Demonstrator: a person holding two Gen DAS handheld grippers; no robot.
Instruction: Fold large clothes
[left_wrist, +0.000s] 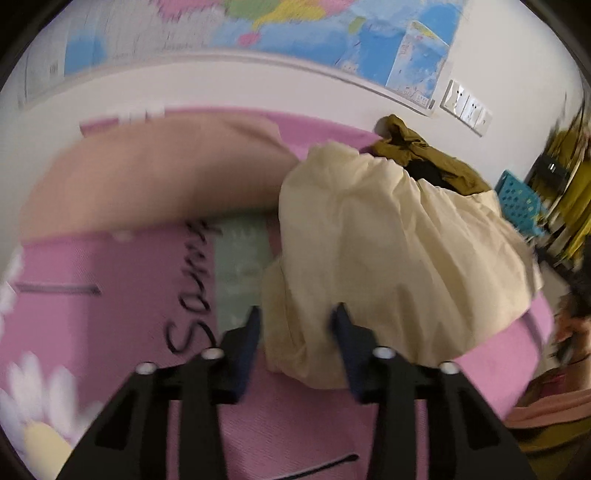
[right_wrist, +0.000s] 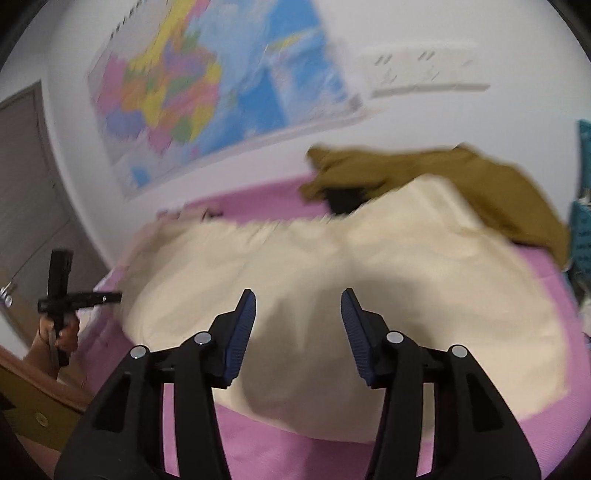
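A large cream garment (left_wrist: 388, 240) lies bunched on the pink bed sheet (left_wrist: 110, 277). One lower fold of it sits between the fingers of my left gripper (left_wrist: 298, 319), whose jaws stand apart; the blur hides whether the pads touch the cloth. In the right wrist view the same cream garment (right_wrist: 369, 277) spreads wide over the pink sheet (right_wrist: 280, 454). My right gripper (right_wrist: 298, 306) hovers just above its near part, jaws open, with nothing between them. An olive-brown garment (right_wrist: 461, 181) lies crumpled behind the cream one, against the wall.
A peach pillow (left_wrist: 147, 173) lies at the back left. A blue perforated basket (left_wrist: 517, 206) stands right of the bed. A hand (right_wrist: 55, 339) holds a black handled tool (right_wrist: 62, 295) at the bed's left edge. A person (left_wrist: 569, 332) is at the right.
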